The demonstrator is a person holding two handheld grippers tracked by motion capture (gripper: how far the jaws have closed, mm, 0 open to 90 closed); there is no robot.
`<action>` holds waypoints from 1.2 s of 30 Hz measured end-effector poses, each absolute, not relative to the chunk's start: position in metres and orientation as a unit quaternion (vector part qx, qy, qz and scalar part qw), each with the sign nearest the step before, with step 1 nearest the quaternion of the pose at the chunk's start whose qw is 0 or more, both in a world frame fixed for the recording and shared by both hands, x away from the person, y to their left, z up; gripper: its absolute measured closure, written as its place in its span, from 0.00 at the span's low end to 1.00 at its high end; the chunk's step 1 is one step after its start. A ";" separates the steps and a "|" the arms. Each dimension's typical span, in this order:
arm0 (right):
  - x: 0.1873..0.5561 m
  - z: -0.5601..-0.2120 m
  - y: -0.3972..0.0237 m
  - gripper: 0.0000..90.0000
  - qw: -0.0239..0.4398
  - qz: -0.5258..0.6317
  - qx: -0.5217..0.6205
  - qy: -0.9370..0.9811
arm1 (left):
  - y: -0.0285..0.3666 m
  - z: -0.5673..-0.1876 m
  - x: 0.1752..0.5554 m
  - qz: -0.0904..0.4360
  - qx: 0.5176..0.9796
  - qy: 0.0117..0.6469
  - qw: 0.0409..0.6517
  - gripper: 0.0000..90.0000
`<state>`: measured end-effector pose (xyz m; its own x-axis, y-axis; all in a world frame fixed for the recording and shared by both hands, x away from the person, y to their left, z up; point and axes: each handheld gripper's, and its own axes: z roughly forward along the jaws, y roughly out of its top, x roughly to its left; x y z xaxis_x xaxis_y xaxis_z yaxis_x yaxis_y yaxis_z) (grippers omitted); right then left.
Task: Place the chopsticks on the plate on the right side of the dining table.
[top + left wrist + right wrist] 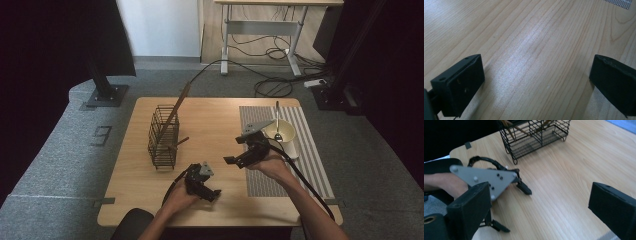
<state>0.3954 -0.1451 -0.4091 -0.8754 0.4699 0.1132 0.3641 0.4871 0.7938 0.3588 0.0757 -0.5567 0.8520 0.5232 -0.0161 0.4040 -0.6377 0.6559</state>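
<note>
A black wire basket (164, 137) stands on the left half of the wooden table (215, 120), with a long wooden utensil (177, 107) leaning out of it. On a striped placemat (312, 155) at the right sits a white bowl (286, 134) holding a spoon (277, 122). My left gripper (212, 192) rests low near the front edge, open over bare wood (536, 67). My right gripper (234, 150) hovers open beside the bowl, pointing left. The right gripper view (540, 192) looks past its wide jaws at the left gripper (512, 207) and the basket (534, 137).
A corner of the placemat (619, 2) shows in the left gripper view. Beyond the table lie grey carpet, a black stand base (105, 95) at the left, a desk frame (260, 30) and floor cables (272, 87) at the back.
</note>
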 end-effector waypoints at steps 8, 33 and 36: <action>0.403 -0.394 -0.121 0.14 0.055 0.455 0.227 0.859 | 0.076 -0.557 0.359 0.088 0.901 0.257 0.339 0.00; 0.414 -0.373 -0.049 0.30 0.037 0.453 0.195 0.869 | 0.076 -0.556 0.359 0.088 0.902 0.256 0.337 0.00; 0.415 -0.374 -0.040 0.34 0.031 0.453 0.191 0.870 | 0.076 -0.556 0.359 0.088 0.902 0.255 0.337 0.00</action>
<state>0.4154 -0.0396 -0.3738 -0.9251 0.3608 0.1184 0.3040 0.5169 0.8002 0.3592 0.0755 -0.5565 0.8544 0.5195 -0.0121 0.4003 -0.6432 0.6527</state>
